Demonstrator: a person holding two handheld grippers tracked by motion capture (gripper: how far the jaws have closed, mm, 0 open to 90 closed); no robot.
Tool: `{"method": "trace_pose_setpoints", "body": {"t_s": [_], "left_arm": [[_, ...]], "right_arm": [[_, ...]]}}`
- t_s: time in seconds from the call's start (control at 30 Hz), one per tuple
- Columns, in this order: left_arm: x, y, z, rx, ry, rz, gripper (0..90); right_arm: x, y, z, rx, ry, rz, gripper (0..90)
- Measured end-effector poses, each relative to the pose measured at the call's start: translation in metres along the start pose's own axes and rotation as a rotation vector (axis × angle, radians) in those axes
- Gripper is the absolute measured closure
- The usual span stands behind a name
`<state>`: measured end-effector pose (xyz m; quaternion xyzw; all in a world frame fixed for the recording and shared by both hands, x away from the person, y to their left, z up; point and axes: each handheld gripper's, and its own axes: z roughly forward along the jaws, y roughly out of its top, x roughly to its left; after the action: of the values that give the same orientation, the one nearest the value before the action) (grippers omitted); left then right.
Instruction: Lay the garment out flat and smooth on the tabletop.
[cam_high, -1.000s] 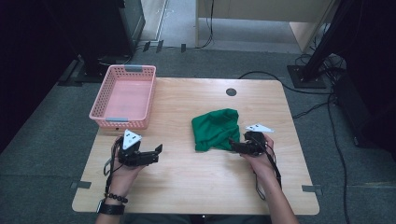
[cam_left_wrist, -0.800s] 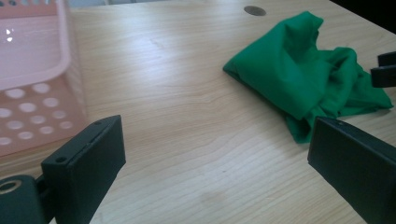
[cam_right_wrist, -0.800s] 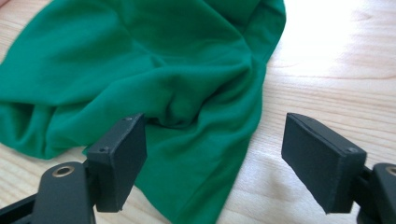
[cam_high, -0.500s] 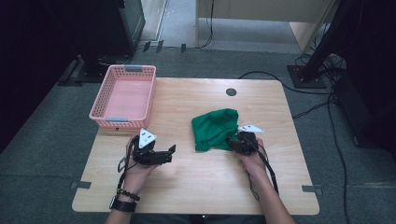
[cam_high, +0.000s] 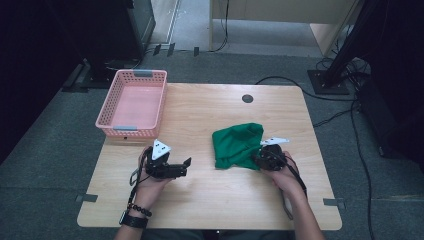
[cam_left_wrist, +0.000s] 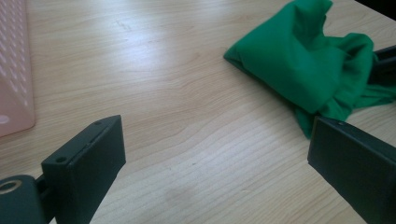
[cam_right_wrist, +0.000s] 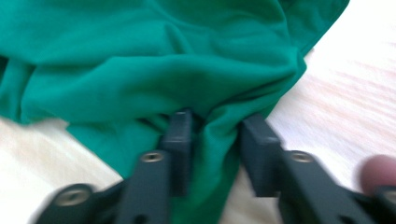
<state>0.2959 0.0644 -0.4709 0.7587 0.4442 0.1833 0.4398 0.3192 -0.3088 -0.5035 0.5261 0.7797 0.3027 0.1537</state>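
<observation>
The green cloth (cam_high: 236, 145) lies bunched on the right half of the bench (cam_high: 210, 195), its long side running roughly from the near edge toward the far edge. The right hand-held gripper (cam_right_wrist: 212, 133) has a fold of its right edge between its jaws, which have just been opening slightly. The left hand-held gripper (cam_high: 186, 166) stands wide and empty, pointing toward the cloth, near the pink basket (cam_high: 107, 117).
</observation>
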Motion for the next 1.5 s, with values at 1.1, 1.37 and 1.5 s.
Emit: {"method": "trace_pose_setpoints", "body": {"t_s": [1.1, 1.37, 1.5], "left_arm": [[-0.037, -0.016, 0.028, 0.119, -0.069, 0.091, 33.0], [-0.036, -0.020, 0.030, 0.131, -0.093, 0.106, 69.6], [-0.025, -0.019, 0.027, 0.118, -0.100, 0.050, 75.9]], "right_arm": [[0.068, 0.010, 0.003, -0.222, 0.166, -0.074, 44.1], [0.085, 0.007, 0.007, -0.223, 0.115, -0.128, 44.9], [0.080, 0.003, 0.012, -0.148, 0.138, -0.165, 44.6]]}}
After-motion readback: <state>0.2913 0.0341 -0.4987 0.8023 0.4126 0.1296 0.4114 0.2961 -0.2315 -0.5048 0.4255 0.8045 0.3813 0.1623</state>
